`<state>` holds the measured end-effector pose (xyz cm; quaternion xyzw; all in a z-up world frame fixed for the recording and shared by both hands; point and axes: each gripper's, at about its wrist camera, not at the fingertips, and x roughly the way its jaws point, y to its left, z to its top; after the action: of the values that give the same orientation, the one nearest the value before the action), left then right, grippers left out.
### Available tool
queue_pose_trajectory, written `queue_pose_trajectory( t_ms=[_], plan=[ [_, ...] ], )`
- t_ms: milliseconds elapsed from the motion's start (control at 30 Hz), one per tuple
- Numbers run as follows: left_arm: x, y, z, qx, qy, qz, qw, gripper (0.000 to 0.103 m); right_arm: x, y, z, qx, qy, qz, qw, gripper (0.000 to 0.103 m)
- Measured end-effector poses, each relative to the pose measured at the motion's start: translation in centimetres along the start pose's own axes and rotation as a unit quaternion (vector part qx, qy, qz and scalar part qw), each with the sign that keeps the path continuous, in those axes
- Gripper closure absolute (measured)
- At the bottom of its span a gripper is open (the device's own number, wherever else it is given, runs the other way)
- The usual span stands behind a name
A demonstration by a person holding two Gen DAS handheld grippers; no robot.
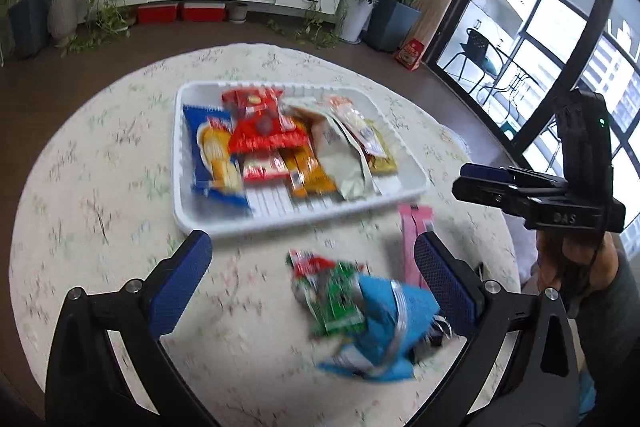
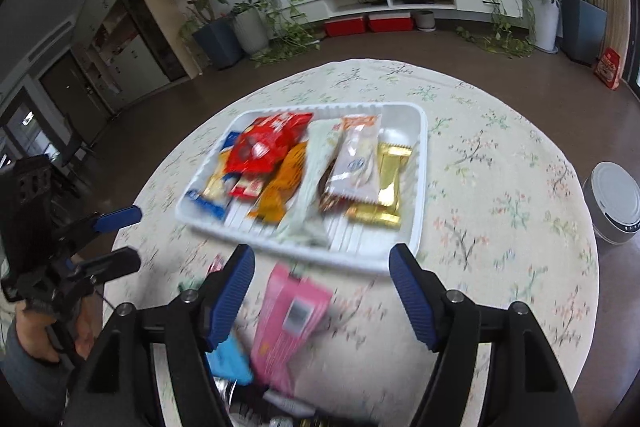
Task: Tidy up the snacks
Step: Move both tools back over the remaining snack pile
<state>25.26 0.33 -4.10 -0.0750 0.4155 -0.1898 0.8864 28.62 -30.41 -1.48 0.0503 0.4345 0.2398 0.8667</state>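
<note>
**snackfan:** So where's everything sitting right now?

**gripcam:** White tray (image 2: 416, 187) sits mid-table on the floral tablecloth (image 2: 500, 187), packed with snacks: blue pack (image 1: 214, 157) at the 9 o'clock end, red pack (image 1: 262, 127) on top of the pile, gold bar (image 2: 386, 183) toward 3 o'clock. Loose ones lie on the cloth at the tray's 6 o'clock side: pink wrapper (image 2: 288, 319), a blue packet (image 1: 384, 315) and a green-red one (image 1: 332, 295) touching it.

**snackfan:** And the grippers?

**gripcam:** Left gripper (image 1: 312, 291) is spread wide, holding nothing, with the blue and green-red packets between its fingers. Right gripper (image 2: 322, 295) is also wide apart and empty, hovering over the pink wrapper. Pretty blurry though. White round gadget (image 2: 612, 203) on the floor at 3 o'clock, off the table.
</note>
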Motion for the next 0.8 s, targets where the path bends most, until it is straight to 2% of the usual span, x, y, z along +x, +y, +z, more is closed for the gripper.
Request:
queue_pose_trajectory(
  t_ms=[167, 267, 367, 433, 500, 633, 767, 800],
  plan=[
    [-0.9, -2.6, -4.1, 0.033, 0.019, -0.021, 0.9990, 0.001, -2.4, 2.1, -4.2, -0.039, 0.005, 0.015, 0.999, 0.030],
    [-0.3, -4.6, -6.0, 0.067, 0.040, -0.025, 0.9966, 0.001, -3.0, 4.3, -6.3, -0.098, 0.015, 0.011, 0.995, 0.030],
    [0.3, -5.9, -6.7, 0.093, 0.051, -0.026, 0.9940, 0.001, -3.0, 6.8, -8.4, -0.191, 0.031, -0.007, 0.981, 0.030],
    [0.5, -6.7, -6.8, 0.110, 0.056, -0.031, 0.9919, 0.001, -2.9, 8.1, -9.3, -0.250, 0.041, -0.016, 0.967, 0.030],
    [1.2, -7.3, -6.9, 0.125, 0.072, -0.029, 0.9891, 0.002, -2.8, 8.8, -10.0, -0.293, 0.050, -0.010, 0.955, 0.030],
    [2.7, -7.6, -6.8, 0.137, 0.100, -0.025, 0.9853, 0.016, -1.6, 8.6, -10.1, -0.334, 0.075, -0.017, 0.939, 0.031],
    [4.1, -7.3, -6.8, 0.138, 0.119, -0.022, 0.9831, 0.030, 0.2, 7.7, -10.1, -0.343, 0.109, -0.020, 0.933, 0.035],
    [4.3, -7.4, -6.8, 0.139, 0.123, -0.023, 0.9824, 0.031, 0.6, 7.5, -10.0, -0.344, 0.115, -0.020, 0.932, 0.035]
  ],
)
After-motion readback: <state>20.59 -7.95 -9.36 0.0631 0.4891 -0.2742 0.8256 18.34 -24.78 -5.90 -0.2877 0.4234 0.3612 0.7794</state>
